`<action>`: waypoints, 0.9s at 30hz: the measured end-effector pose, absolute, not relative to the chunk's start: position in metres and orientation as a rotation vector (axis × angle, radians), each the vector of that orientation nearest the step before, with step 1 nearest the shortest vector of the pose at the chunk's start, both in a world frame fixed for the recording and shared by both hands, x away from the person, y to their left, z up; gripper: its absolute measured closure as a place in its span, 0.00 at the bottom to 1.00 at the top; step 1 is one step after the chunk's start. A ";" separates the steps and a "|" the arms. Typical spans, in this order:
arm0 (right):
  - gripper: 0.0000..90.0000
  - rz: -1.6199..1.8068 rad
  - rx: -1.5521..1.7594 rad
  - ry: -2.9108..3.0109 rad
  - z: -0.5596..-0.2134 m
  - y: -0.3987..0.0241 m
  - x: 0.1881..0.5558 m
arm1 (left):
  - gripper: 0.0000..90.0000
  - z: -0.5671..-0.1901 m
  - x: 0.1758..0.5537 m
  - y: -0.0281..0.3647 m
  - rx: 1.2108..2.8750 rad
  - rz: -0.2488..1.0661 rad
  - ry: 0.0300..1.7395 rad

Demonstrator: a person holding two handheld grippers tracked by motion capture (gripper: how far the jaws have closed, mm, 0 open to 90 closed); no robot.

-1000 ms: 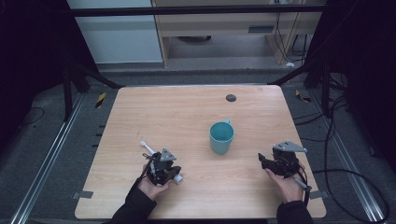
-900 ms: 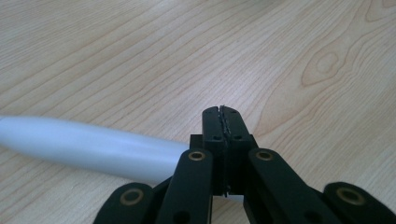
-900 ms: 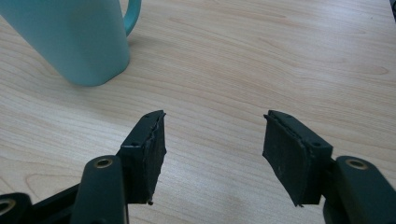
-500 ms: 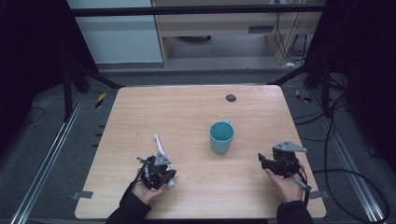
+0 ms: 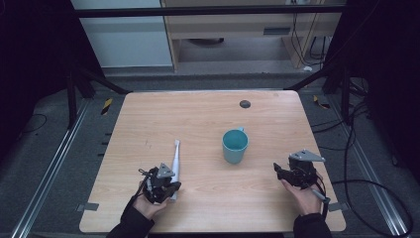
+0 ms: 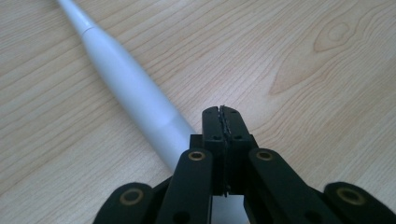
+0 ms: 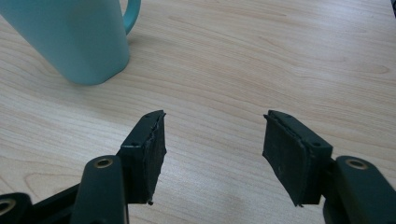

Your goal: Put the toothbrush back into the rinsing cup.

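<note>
A white toothbrush-like stick (image 5: 174,157) lies flat on the wooden table (image 5: 198,119), its thin end pointing away from me. My left gripper (image 5: 163,184) sits at its thick near end. In the left gripper view the jaws are pressed shut (image 6: 222,112) with nothing between them, and the white stick (image 6: 126,88) runs past their left side and under the linkage. A teal mug (image 5: 235,145) stands upright right of centre. My right gripper (image 5: 287,173) rests near the front right, open and holding nothing (image 7: 212,126), with the mug (image 7: 70,37) ahead to its left.
A small dark round spot (image 5: 244,103) marks the far part of the table. Bare wood lies between the stick and the mug. Metal rails and cables run along the floor on both sides.
The white stick has swung clockwise, its thin end moving from far-left to pointing straight away. My left gripper has shifted slightly left and toward the front edge. The right gripper has not moved.
</note>
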State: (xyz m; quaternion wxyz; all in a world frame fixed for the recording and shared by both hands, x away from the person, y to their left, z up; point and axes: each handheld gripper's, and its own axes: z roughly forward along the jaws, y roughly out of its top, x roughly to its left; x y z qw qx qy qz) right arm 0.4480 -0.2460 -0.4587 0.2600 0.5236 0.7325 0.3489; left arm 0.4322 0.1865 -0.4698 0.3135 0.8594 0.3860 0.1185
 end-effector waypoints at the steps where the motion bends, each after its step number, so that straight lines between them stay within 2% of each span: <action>1: 0.43 0.946 1.414 1.984 -0.459 -0.246 0.448 | 0.99 -0.470 0.432 0.188 2.264 0.314 1.024; 13: 0.43 0.945 1.417 1.983 -0.458 -0.247 0.448 | 0.99 -0.463 0.431 0.196 2.230 0.322 1.024; 19: 0.43 0.947 1.416 1.980 -0.458 -0.247 0.448 | 0.99 -0.454 0.441 0.223 2.148 0.414 1.134; 27: 0.43 0.947 1.416 1.980 -0.458 -0.247 0.448 | 0.99 -0.470 0.452 0.235 2.189 0.390 1.226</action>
